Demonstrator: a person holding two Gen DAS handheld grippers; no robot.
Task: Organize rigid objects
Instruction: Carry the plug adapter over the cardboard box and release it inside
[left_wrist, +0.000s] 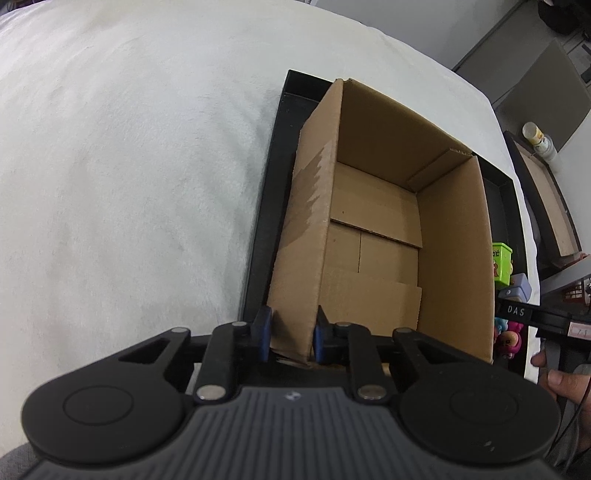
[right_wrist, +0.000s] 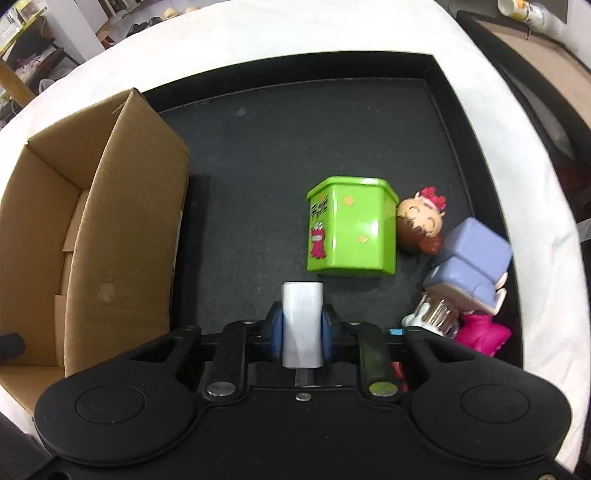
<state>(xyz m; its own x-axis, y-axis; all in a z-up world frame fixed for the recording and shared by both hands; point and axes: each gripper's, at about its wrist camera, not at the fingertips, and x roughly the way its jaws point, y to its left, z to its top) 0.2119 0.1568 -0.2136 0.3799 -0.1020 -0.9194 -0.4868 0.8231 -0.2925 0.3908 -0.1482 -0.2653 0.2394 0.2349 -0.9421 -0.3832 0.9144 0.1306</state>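
An open, empty cardboard box (left_wrist: 373, 221) stands in the left part of a black tray (right_wrist: 295, 129). My left gripper (left_wrist: 291, 334) is shut on the box's near left corner, with the wall pinched between its blue pads (left_wrist: 264, 332). My right gripper (right_wrist: 302, 332) is shut on a pale silver-grey cylinder (right_wrist: 302, 317), held just above the tray floor to the right of the box (right_wrist: 122, 229). Beyond the cylinder stands a green tin (right_wrist: 351, 229). A doll head (right_wrist: 421, 225), a lavender blocky toy (right_wrist: 469, 262) and a pink toy (right_wrist: 484, 332) lie at the tray's right side.
The tray rests on a white cloth-covered table (left_wrist: 129, 184). A person's hand (left_wrist: 561, 380) holds a black handle marked DAS at the right edge of the left wrist view. A bottle (left_wrist: 537, 138) and dark furniture stand beyond the table's right edge.
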